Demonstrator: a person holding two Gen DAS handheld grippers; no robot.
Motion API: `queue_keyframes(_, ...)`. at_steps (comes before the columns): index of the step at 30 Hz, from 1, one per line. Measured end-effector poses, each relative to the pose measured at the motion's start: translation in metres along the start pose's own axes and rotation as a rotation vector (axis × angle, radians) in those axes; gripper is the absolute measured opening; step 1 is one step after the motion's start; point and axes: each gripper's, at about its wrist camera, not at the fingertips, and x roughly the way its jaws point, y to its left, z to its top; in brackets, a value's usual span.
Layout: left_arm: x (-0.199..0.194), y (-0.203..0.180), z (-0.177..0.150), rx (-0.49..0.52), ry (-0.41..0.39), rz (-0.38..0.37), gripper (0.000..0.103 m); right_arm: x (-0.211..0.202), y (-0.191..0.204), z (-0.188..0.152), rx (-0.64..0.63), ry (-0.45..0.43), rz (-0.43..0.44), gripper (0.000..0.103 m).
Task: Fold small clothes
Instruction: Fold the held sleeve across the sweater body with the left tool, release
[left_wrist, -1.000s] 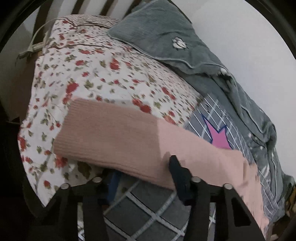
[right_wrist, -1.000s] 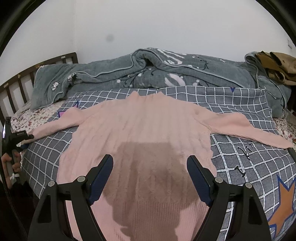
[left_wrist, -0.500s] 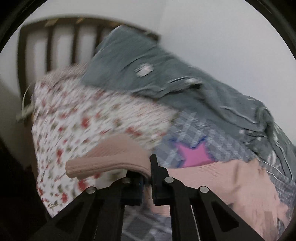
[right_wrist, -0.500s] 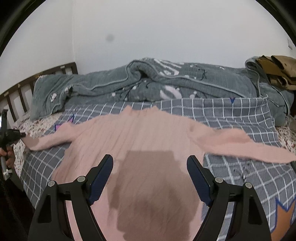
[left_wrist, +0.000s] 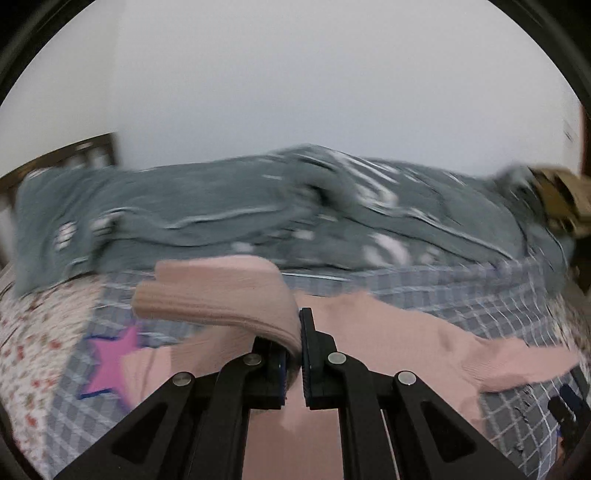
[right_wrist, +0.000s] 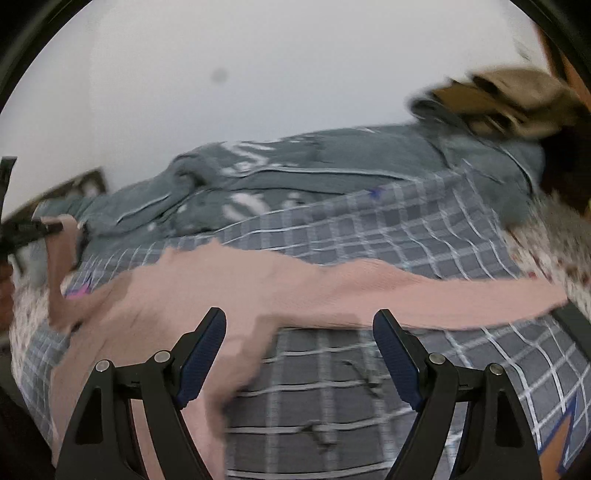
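Observation:
A pink knit sweater (right_wrist: 258, 288) lies spread flat on the bed, with its right sleeve (right_wrist: 480, 295) stretched out to the right. My left gripper (left_wrist: 300, 332) is shut on the left sleeve (left_wrist: 207, 295) and holds it off the bed, the cuff flopping over to the left. The right wrist view shows this left gripper (right_wrist: 48, 227) at the far left with the raised sleeve hanging from it. My right gripper (right_wrist: 299, 339) is open and holds nothing; it hovers over the checked sheet just below the right sleeve, beside the sweater's body.
A grey-blue checked sheet (right_wrist: 369, 229) with star prints covers the bed. A rumpled grey quilt (left_wrist: 295, 206) lies along the wall side. Floral sheet (left_wrist: 33, 332) and a dark wooden headboard (left_wrist: 74, 151) are at the left. Brown clothes (right_wrist: 517, 99) sit at the far right.
The left gripper closed on the left sleeve's cuff, lifted it and swung it inward over the sweater. The right gripper, still open, shifted to the right, off the sweater's body toward the right sleeve.

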Motion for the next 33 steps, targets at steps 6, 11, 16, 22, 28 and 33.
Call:
queue_keyframes(6,0.059,-0.108,-0.035,0.093,0.117,-0.111,0.007,-0.002,-0.035,0.002,0.082,-0.015,-0.017,0.081)
queue_keyframes(11,0.089,-0.150,-0.063,0.129,0.237,-0.178,0.010,0.002,-0.040,0.004,0.083,-0.016,-0.010,0.081)
queue_keyframes(16,0.083,-0.130,-0.064,0.127,0.264,-0.170,0.056,0.006,-0.026,0.004,0.017,-0.012,-0.017,0.081)
queue_keyframes(22,0.049,-0.054,-0.054,0.099,0.096,-0.079,0.085,0.019,-0.002,-0.001,-0.031,0.010,0.000,0.081)
queue_keyframes(28,0.043,0.056,-0.061,-0.003,0.120,0.058,0.085,0.035,0.023,-0.008,-0.083,0.040,0.015,0.081)
queue_keyframes(33,0.055,0.135,-0.071,-0.135,0.153,0.062,0.071,0.048,0.033,-0.015,-0.117,0.069,0.000,0.081)
